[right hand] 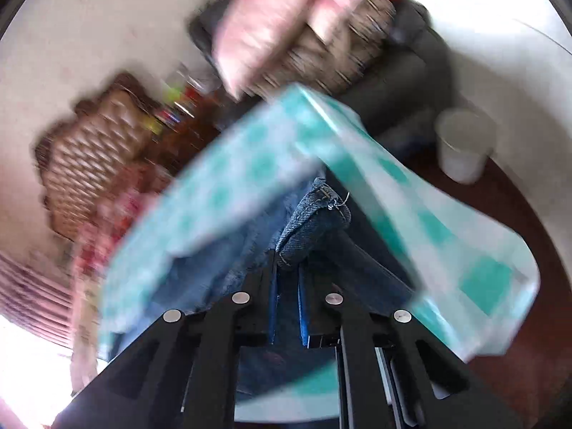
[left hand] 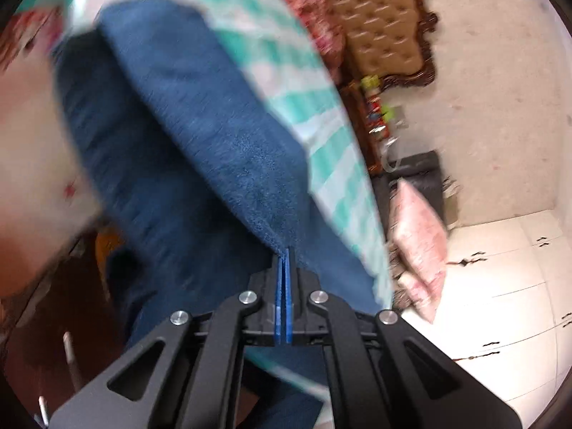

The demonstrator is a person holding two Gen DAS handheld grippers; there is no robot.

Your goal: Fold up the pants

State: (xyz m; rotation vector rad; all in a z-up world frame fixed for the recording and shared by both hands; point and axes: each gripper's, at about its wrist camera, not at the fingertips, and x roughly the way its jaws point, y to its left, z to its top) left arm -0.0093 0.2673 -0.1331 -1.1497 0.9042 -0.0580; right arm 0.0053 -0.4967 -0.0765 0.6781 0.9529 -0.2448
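The pants are blue denim jeans (left hand: 186, 136), lifted and stretched out over a teal-and-white checked cloth (left hand: 314, 132). My left gripper (left hand: 285, 250) is shut on a fold of the denim, its blue pads pressed together. In the right wrist view my right gripper (right hand: 287, 264) is shut on a rolled, stitched hem of the jeans (right hand: 311, 221), with the checked cloth (right hand: 221, 193) draped around it. Both views are blurred by motion.
A tufted tan headboard (left hand: 375, 25) and a pink pillow (left hand: 418, 239) lie to the right in the left wrist view, above white floor tiles (left hand: 507, 286). In the right wrist view, a white cup (right hand: 463, 146) stands on a dark wooden surface (right hand: 518, 214).
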